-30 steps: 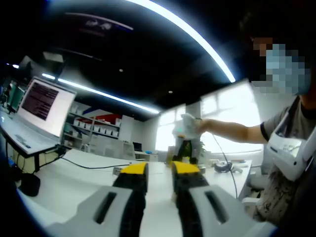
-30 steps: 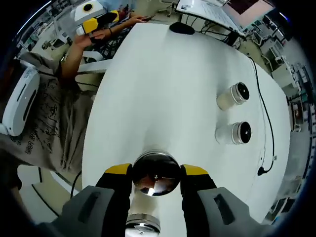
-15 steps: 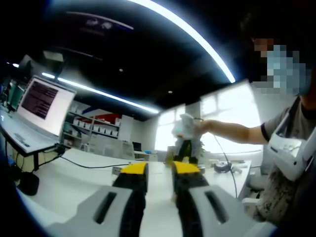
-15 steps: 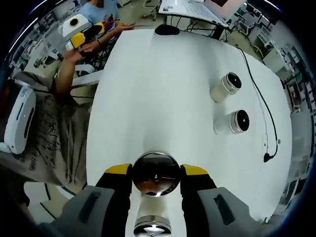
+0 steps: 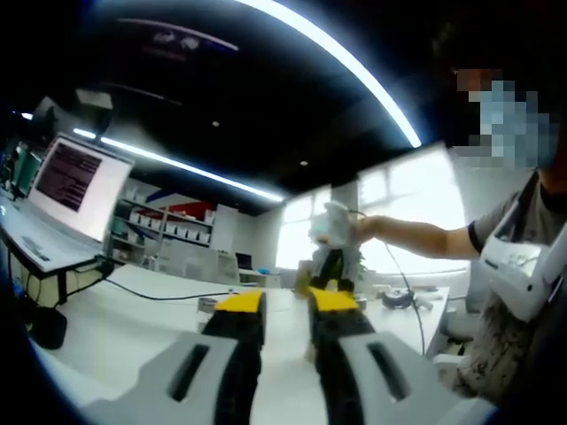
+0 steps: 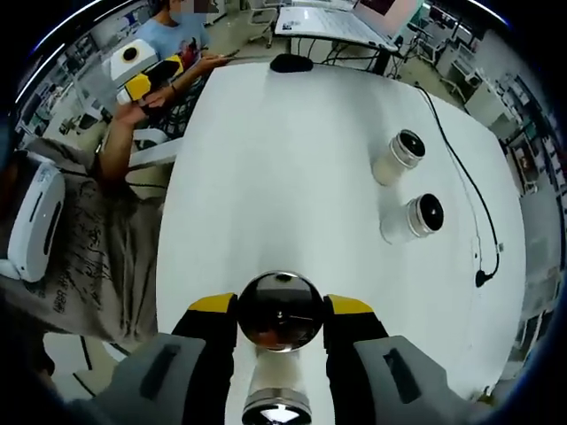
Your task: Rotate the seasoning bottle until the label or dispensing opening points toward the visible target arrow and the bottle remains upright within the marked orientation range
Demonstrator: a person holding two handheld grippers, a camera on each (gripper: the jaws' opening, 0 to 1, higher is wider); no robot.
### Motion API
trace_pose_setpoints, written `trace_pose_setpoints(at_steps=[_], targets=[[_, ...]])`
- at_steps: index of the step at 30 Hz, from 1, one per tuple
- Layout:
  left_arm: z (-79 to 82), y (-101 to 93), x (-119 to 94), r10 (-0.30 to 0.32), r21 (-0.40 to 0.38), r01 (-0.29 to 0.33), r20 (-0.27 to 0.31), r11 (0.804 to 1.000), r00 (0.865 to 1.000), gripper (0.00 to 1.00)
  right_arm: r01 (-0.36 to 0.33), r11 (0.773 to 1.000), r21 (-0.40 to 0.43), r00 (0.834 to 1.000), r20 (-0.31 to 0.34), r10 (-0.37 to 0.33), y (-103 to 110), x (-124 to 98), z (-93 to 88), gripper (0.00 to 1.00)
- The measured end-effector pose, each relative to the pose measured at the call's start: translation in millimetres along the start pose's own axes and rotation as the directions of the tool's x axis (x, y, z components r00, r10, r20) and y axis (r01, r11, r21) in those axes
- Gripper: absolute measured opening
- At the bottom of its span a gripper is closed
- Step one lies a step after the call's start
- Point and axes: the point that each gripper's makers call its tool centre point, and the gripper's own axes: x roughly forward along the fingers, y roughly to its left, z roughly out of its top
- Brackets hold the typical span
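A wide white table [image 6: 292,177] fills the right gripper view, seen from high above. Beyond its far edge stand desks with an open laptop [image 6: 341,22] and cables; a black cable [image 6: 461,177] trails across the table's right side. In the left gripper view, which looks low along the tabletop, a dark ceiling carries a long bright light strip [image 5: 354,71], with windows and shelving far behind.

The right gripper [image 6: 280,317] is clamped on the seasoning bottle [image 6: 280,310], its yellow-tipped jaws pressing both sides of the shiny round metal cap. The bottle is held above the table and viewed straight down its long axis, so its body is hidden under the cap (any label or dispensing opening cannot be made out, nor which way it faces). Directly below it a second capped jar [image 6: 276,409] is cut off at the frame's bottom. Two white jars [image 6: 412,214] stand near each other on the table's right.

The left gripper [image 5: 285,303] rests low beside the table, jaws close together with a narrow gap and nothing between them. No arrow marking can be discerned.
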Motion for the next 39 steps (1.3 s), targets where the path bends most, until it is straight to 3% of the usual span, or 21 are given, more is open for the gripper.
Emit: trace_pose_setpoints(at_steps=[15, 18, 22, 27, 33, 38, 39], targets=[[-2.5, -4.9, 5, -0.012, -0.003, 0.012, -0.007, 1.0, 1.0, 0.2, 0.016, 0.999, 0.029, 0.996, 0.088, -0.018, 0, -12, -4.3, 0.36], [-2.7, -5.2, 6, -0.015, -0.004, 0.015, -0.008, 1.0, 1.0, 0.2, 0.024, 1.0, -0.018, 0.994, 0.112, -0.022, -1, -14, -4.2, 0.36], [-2.4, -7.3, 7, -0.024, -0.003, 0.024, -0.009, 1.0, 1.0, 0.2, 0.007, 0.999, 0.036, 0.987, 0.163, -0.013, -4, -16, -4.3, 0.36], [-3.2, -7.9, 9, -0.027, -0.006, 0.027, -0.01, 1.0, 1.0, 0.2, 0.014, 1.0, 0.026, 0.974, 0.226, -0.02, -5, -24, -5.8, 0.34], [-6.4, -13.8, 16, -0.038, -0.005, 0.038, -0.018, 0.999, 0.999, 0.2, 0.071, 0.997, 0.04, 0.934, 0.349, -0.081, -12, -52, -3.7, 0.26], [-8.4, -16.8, 20, -0.046, -0.007, 0.046, -0.024, 0.999, 0.999, 0.2, 0.096, 0.994, 0.054, 0.853, 0.51, -0.11, -7, -76, 5.4, 0.28], [-8.6, -16.9, 20, -0.048, -0.008, 0.047, -0.025, 0.999, 0.999, 0.2, 0.106, 0.993, 0.051, 0.824, 0.554, -0.117, -2, -80, 7.7, 0.28]])
